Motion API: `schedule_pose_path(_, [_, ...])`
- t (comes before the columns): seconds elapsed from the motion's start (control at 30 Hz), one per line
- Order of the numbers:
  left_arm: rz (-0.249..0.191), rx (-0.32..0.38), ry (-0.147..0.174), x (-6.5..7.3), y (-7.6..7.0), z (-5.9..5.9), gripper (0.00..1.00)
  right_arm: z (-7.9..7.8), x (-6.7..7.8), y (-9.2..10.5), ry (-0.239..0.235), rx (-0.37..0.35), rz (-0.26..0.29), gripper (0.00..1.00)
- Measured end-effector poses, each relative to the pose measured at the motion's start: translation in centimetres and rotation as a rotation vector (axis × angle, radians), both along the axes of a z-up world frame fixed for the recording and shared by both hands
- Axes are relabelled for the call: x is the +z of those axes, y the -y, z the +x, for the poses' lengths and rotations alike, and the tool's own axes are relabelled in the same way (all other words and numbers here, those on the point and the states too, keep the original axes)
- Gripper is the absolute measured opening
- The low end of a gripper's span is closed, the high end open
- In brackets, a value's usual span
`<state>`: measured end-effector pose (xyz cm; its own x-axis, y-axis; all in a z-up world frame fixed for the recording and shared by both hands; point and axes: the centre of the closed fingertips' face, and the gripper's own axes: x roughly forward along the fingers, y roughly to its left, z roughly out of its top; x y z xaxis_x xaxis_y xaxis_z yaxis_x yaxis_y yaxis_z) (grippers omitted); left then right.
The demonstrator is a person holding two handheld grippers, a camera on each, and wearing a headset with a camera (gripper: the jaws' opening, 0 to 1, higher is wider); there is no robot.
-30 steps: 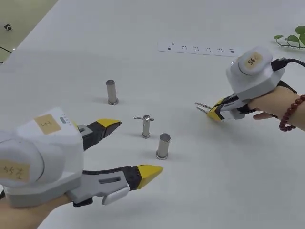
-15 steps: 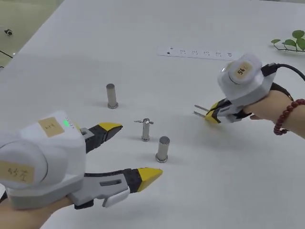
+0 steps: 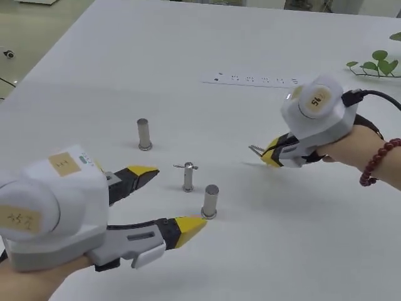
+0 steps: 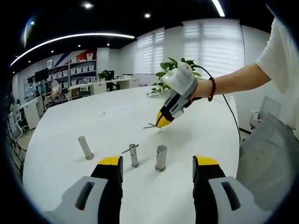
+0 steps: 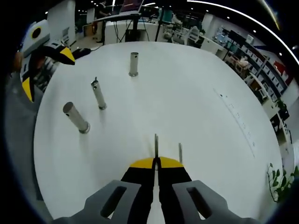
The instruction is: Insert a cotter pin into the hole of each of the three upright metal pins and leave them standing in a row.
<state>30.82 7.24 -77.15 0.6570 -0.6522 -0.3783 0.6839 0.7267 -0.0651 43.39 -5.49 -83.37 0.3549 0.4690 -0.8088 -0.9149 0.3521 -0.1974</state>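
Steel pins: far upright grey metal pin (image 3: 143, 133) and near upright grey metal pin (image 3: 210, 200) bare; middle upright grey metal pin (image 3: 188, 180) already crossed by thin silver cotter pin (image 3: 186, 166); all standing apart on white tabletop (image 3: 282, 244).
Right hand-held gripper (image 3: 268, 157): clamped on spare cotter prongs (image 3: 255, 149), now slightly nearer the row.
Left hand-held gripper (image 3: 180, 195): jaws still wide, empty, beside the near pin.
Meaning: second insertion likely next; two holes left.

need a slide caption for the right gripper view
Right gripper shut on a cotter pin, facing three upright metal pins on a white table, left gripper open beside them.
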Motion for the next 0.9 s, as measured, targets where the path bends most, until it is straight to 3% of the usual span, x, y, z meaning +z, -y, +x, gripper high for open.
schedule_pose_path(0.2, [-0.011, 0.007, 0.004, 0.7, 0.1, 0.3, 0.55, -1.9, 2.2, -1.5, 0.046, 0.063, 0.024, 0.02])
schedule_pose_path(0.5, [-0.03, 0.013, -0.019, 1.4, 0.3, 0.6, 0.46, -4.6, 4.6, -3.8, 0.092, 0.152, 0.053, 0.02])
schedule_pose_path(0.7, [-0.04, 0.017, -0.034, 1.7, 0.3, 0.8, 0.41, -6.3, 5.6, -5.4, 0.094, 0.199, 0.087, 0.02])
schedule_pose_path(0.9, [-0.052, 0.006, -0.029, 2.2, 0.9, 1.1, 0.35, -7.9, 6.2, -6.7, 0.086, 0.241, 0.111, 0.02])
